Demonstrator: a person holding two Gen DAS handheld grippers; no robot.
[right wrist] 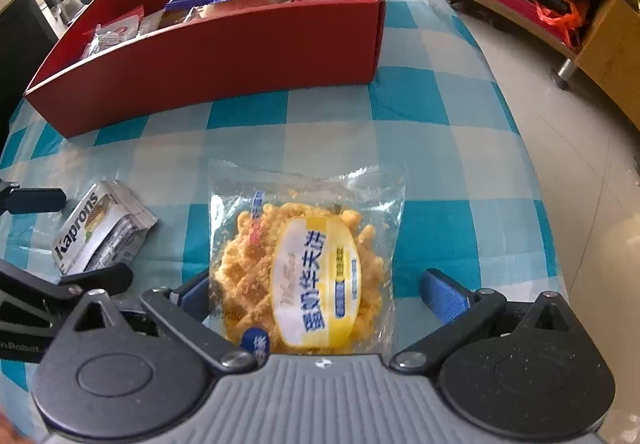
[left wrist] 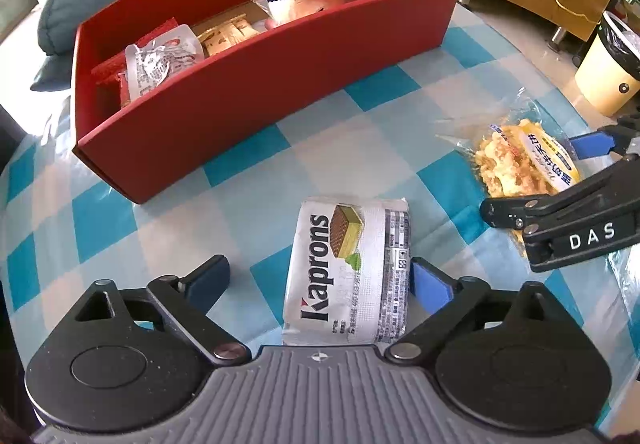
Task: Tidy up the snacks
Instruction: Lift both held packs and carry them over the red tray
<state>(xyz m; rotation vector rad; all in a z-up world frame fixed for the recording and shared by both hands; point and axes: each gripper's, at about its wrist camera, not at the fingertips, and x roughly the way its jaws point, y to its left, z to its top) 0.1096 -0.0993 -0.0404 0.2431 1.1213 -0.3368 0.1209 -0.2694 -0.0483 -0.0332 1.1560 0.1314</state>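
The left gripper (left wrist: 320,280) straddles the Kaprons wafer pack (left wrist: 348,272), the right gripper (right wrist: 316,294) the waffle bag (right wrist: 306,264), both spread wide on the checked cloth (right wrist: 440,124); slick wrappers could slip before reaching the red box (left wrist: 256,92).

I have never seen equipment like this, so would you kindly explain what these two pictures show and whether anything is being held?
A person holds one two-finger tool in each hand, each with a camera looking along its fingers. In the left view, the left hand-held gripper stands open around a white Kaprons wafer pack. In the right view, the right hand-held gripper stands open around a clear waffle packet. Both snacks lie on the checked tablecloth; nothing is gripped. Behind sits a red box already holding snacks.
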